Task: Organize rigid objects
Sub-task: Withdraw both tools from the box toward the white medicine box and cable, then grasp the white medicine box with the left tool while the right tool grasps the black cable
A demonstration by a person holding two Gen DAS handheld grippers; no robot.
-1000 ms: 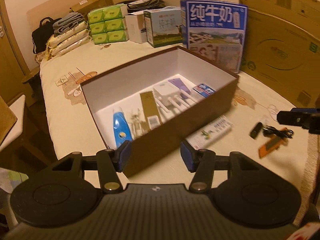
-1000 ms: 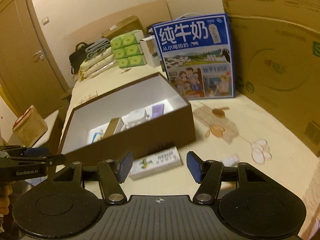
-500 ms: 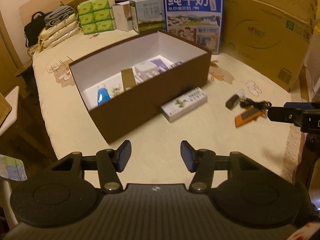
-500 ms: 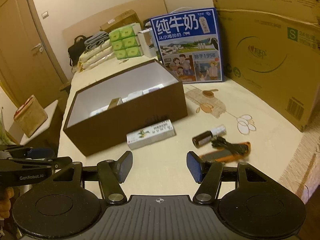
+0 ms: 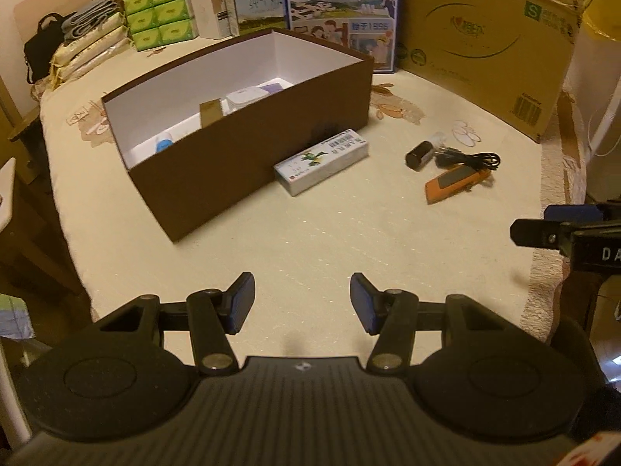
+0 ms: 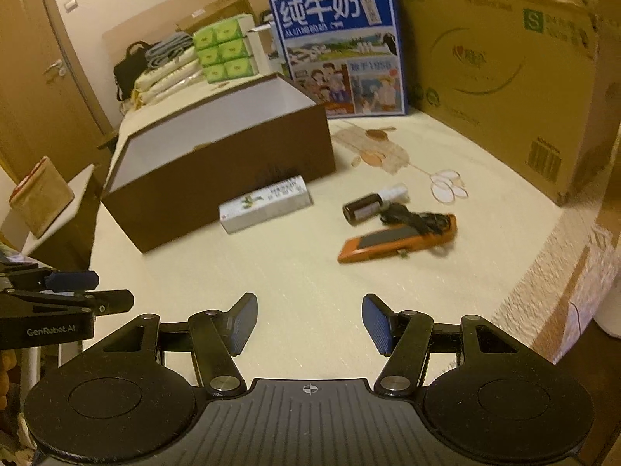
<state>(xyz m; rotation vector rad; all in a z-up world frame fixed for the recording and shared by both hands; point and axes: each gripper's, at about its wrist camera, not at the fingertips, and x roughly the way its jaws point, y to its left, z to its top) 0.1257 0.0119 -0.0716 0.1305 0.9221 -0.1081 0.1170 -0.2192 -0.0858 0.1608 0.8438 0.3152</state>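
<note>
Tongs first: left gripper [image 5: 302,302] and right gripper [image 6: 309,324] both gape wide, holding nothing, above bare tablecloth [image 5: 310,233]. Beyond lies the orange device [image 6: 396,239], flat, stiff, probably light; grip across its narrow sides. Its long axis runs left-near to right-far under a black cable [image 6: 413,217]. Farther on, the white carton [image 6: 266,204] sits against the brown box [image 6: 233,178].

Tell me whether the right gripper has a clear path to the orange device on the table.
Probably yes. The right gripper is open, and only bare tablecloth lies before the orange device. A black cable lies over its far end.
</note>
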